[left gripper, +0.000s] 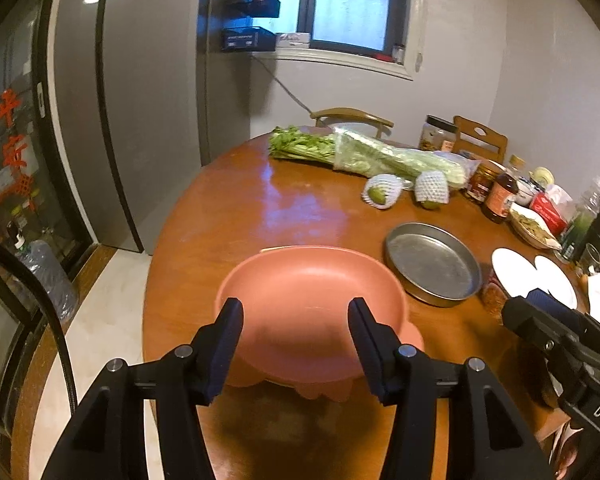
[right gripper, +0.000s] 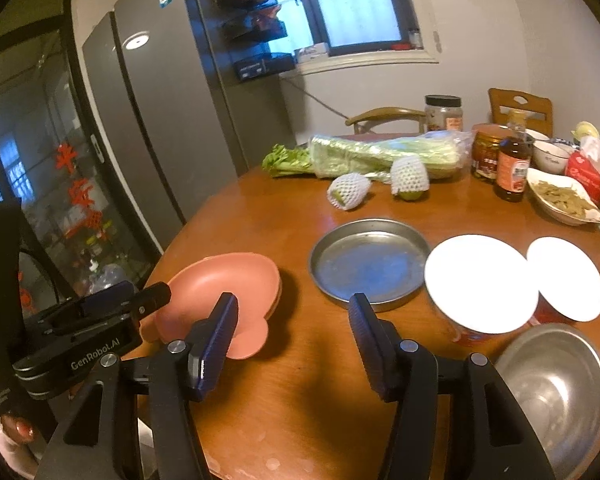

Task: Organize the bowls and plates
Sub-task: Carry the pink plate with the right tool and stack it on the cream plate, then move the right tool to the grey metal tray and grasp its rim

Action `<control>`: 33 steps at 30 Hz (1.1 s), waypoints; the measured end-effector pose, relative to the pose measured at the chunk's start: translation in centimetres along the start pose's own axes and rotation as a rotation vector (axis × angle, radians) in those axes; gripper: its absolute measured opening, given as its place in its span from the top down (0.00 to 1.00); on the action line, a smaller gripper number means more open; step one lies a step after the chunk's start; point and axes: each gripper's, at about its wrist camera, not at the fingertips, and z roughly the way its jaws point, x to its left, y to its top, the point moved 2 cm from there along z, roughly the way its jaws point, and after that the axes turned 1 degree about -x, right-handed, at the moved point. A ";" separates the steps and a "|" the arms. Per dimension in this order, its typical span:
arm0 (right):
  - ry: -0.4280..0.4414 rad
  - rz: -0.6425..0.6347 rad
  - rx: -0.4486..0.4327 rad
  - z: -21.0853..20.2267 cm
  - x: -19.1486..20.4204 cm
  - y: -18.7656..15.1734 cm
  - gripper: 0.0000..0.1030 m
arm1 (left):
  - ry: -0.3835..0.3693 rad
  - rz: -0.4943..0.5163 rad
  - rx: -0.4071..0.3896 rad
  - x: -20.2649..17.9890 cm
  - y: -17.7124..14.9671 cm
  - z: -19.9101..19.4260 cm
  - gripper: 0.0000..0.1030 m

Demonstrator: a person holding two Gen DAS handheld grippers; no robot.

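Left wrist view: your left gripper (left gripper: 296, 312) has its jaws spread w/ nothing between them, hovering over the near rim of the pink plastic shallow bowl (left gripper: 312, 300) at lower centre. Bowl sits near the edge of the round wooden table (left gripper: 240, 208), prob. first item to collect. Round steel pan (left gripper: 432, 264) lies just right of it. Right wrist view: right gripper (right gripper: 292, 320) also spread, empty. White round plates (right gripper: 480, 280) rest on red cups at mid right; steel mixing bowl (right gripper: 556, 392) at lower right.
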 end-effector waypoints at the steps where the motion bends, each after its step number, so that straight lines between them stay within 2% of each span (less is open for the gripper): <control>1: -0.003 0.006 -0.008 -0.4 -0.3 0.0 0.42 | -0.005 0.005 -0.001 -0.3 0.0 -0.1 0.47; 7: -0.033 0.038 -0.037 -2.5 -1.6 -0.1 0.38 | -0.037 0.041 -0.010 -2.2 0.6 -0.9 0.47; 11: -0.056 0.076 -0.046 -3.2 -2.9 -0.5 0.36 | -0.085 0.049 0.018 -3.2 1.0 -0.2 0.47; 14: -0.068 0.112 -0.042 -3.1 -3.8 -0.9 0.36 | -0.094 0.066 0.037 -3.9 1.5 0.6 0.47; 26: -0.084 0.162 0.016 -0.1 -4.1 -2.3 0.36 | -0.142 0.187 0.065 -7.7 4.4 4.2 0.47; 33: -0.102 0.200 0.048 2.7 -4.3 -2.1 0.36 | -0.169 0.249 0.137 -8.9 6.2 7.9 0.47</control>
